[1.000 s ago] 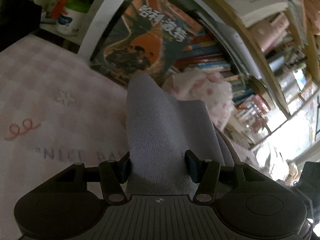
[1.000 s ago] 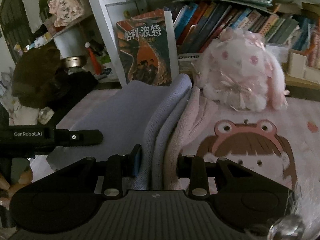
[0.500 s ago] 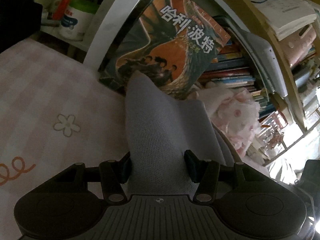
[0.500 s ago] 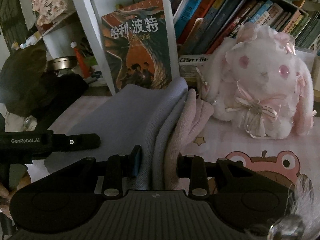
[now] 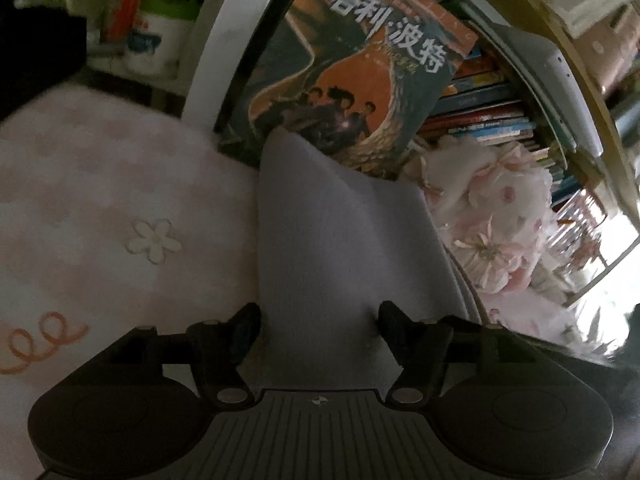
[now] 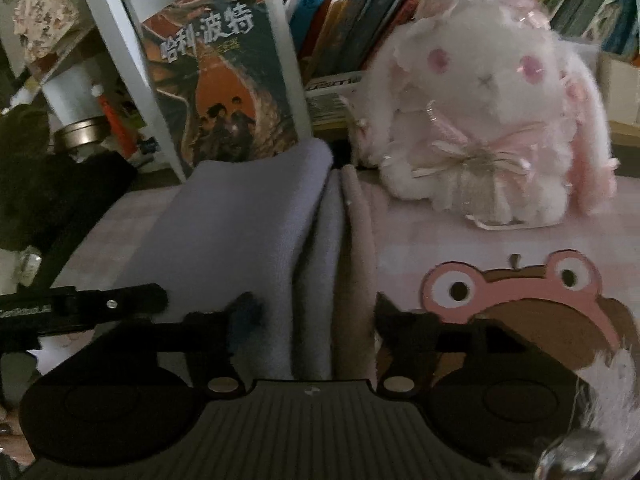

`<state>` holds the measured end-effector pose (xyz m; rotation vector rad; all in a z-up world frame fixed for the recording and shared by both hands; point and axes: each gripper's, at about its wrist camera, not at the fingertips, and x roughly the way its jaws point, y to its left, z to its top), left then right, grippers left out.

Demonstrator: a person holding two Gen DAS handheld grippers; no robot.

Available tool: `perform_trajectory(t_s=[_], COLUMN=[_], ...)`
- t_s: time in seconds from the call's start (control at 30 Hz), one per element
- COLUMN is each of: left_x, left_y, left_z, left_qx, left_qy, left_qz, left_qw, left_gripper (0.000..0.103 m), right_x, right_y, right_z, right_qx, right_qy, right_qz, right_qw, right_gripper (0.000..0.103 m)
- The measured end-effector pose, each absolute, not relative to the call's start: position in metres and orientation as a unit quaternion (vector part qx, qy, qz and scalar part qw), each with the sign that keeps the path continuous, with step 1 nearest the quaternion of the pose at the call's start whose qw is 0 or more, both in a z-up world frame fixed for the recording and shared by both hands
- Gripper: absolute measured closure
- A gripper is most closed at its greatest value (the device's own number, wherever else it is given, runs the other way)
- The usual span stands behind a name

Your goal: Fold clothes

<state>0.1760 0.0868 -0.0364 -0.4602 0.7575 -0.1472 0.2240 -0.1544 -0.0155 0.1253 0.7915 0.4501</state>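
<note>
A lavender-grey knit garment (image 5: 340,240) with a pink inner layer (image 6: 358,264) stretches between both grippers over the pink checked bedcover (image 5: 100,200). My left gripper (image 5: 316,320) is shut on one end of the garment, which rises ahead of it in a folded ridge. My right gripper (image 6: 316,312) is shut on the other end (image 6: 256,240), holding the grey and pink layers bunched together. The left gripper's black body (image 6: 80,306) shows at the left of the right wrist view.
A large orange and teal book (image 6: 224,92) leans on the white shelf frame (image 5: 224,44) just beyond the garment. A white and pink plush rabbit (image 6: 488,108) sits to its right. Packed bookshelves (image 5: 492,108) stand behind. A frog-hat cartoon print (image 6: 520,304) marks the bedcover.
Both grippers have carried the garment forward toward the bookshelf. The book and plush rabbit loom larger and closer. Both grips stay shut on the cloth.
</note>
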Motion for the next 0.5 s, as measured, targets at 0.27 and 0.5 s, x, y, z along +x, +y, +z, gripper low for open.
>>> perform_trajectory(t_s=[0.27,0.5], left_x=[0.137,0.101], left_y=[0.069,0.046], left_z=[-0.012,0.0], left_qx=[-0.139,-0.08], left_qy=[0.335,0.319], left_qz=[-0.061,-0.051], left_qw=[0.93,0.943], left_gripper=[0.017,0.008], right_x=[0.18,0.135], right_y=[-0.159,-0.161], right_z=[-0.003,0.002], right_qx=[0.016,-0.005], right_qy=[0.351,0.331], right_qz=[0.198,0.173], right_qw=[0.915,0.928], right_gripper=[0.017,0.008])
